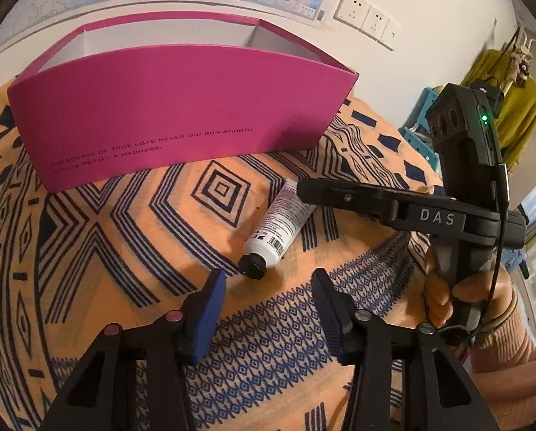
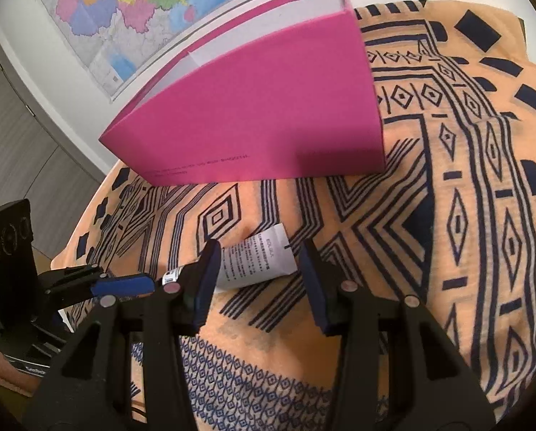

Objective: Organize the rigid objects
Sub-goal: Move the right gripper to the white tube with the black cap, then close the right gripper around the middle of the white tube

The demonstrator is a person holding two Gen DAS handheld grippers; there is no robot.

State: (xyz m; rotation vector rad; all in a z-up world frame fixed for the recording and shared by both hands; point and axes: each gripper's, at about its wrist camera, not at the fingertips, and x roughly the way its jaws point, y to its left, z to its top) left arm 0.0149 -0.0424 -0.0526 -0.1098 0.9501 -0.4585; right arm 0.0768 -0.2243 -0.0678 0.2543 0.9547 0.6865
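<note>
A white tube with a black cap point(image 1: 281, 225) lies flat on the orange patterned cloth, in front of an open magenta box point(image 1: 181, 115). My left gripper point(image 1: 269, 280) is open and empty, just short of the tube's cap. My right gripper point(image 2: 259, 251) is open, its jaws either side of the tube's flat end point(image 2: 257, 260), above it. In the left wrist view the right gripper point(image 1: 339, 194) reaches in from the right over the tube. The left gripper's blue finger point(image 2: 124, 285) shows at the left of the right wrist view. The box point(image 2: 253, 118) stands beyond the tube.
The orange cloth with dark geometric pattern point(image 1: 124, 237) covers the table. A wall map point(image 2: 131, 7) and wall sockets point(image 1: 368, 18) are behind the box. Grey cabinet doors point(image 2: 16, 143) stand at the left. A yellow garment point(image 1: 512, 115) hangs at the right.
</note>
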